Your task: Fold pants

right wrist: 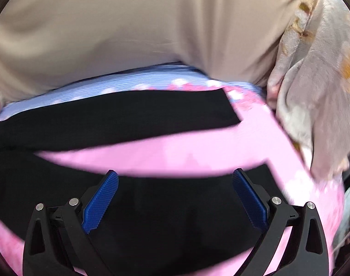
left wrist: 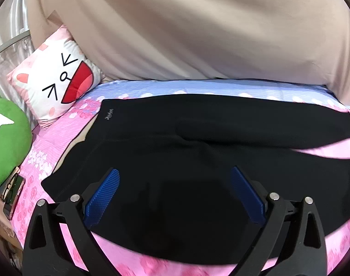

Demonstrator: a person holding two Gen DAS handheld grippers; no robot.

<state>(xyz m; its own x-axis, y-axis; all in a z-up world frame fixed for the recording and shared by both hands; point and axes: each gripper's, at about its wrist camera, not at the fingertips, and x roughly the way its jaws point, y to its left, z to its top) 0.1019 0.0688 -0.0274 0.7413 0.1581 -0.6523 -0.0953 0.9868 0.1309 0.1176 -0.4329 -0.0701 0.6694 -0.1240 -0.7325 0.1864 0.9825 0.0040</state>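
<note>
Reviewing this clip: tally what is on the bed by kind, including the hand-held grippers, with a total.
Pants: 1, black pants spread flat, legs apart
Pillows: 1, cat-face pillow
Plush toys: 1, green plush
Blankets: 1, floral blanket bunched at the side
Hand-held grippers: 2, left hand-held gripper and right hand-held gripper, both open above the pants
Total: 6

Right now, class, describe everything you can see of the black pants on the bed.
The black pants look like soft, matte knit fabric, lying flat and unfolded on the pink floral bedsheet. The waistband, with a small pale logo, points toward the cat-face pillow. In the right wrist view, both legs spread apart with pink sheet between. Both open grippers, left gripper and right gripper, hover over them without gripping.
</note>
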